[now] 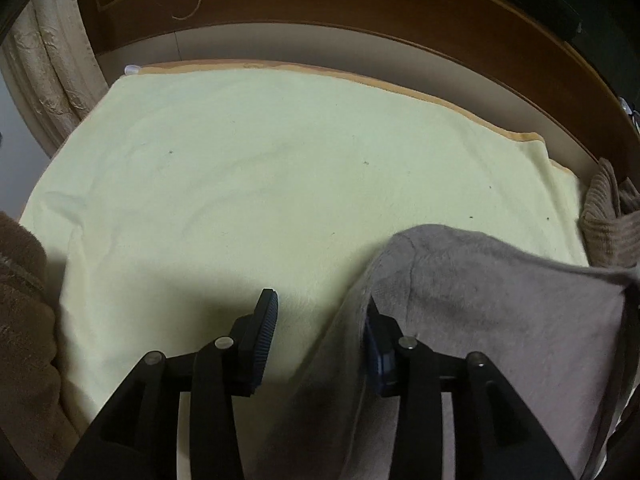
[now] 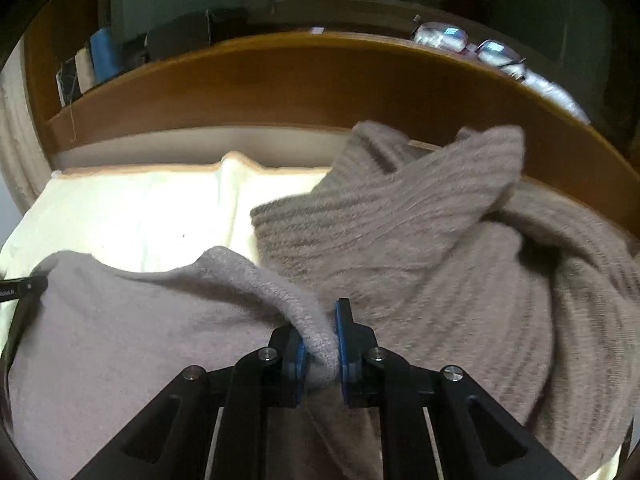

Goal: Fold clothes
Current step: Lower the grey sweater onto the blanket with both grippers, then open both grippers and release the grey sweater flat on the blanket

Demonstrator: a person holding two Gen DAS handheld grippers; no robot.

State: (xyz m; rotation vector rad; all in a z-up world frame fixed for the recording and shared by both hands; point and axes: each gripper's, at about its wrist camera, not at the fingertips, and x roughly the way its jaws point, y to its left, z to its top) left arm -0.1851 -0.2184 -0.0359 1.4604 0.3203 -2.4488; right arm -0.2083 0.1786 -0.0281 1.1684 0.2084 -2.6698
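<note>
A soft grey garment [image 1: 500, 320] lies on the pale yellow blanket [image 1: 240, 200] at the lower right of the left wrist view. Its left edge hangs over the right finger of my left gripper [image 1: 320, 312]. That gripper is open; the left pad [image 1: 266, 320] stands free over the blanket and nothing is pinched. In the right wrist view my right gripper [image 2: 320, 340] is shut on a bunched fold of the same grey garment [image 2: 120, 340]. The fold rises from the pads as a ridge toward the left.
A ribbed beige sweater [image 2: 440, 260] is heaped on the right, up against the wooden headboard [image 2: 280, 80]. Glasses [image 2: 472, 46] rest on the ledge behind. A brown fluffy fabric [image 1: 24, 300] sits at the blanket's left edge, and a cream curtain [image 1: 52, 80] hangs further back.
</note>
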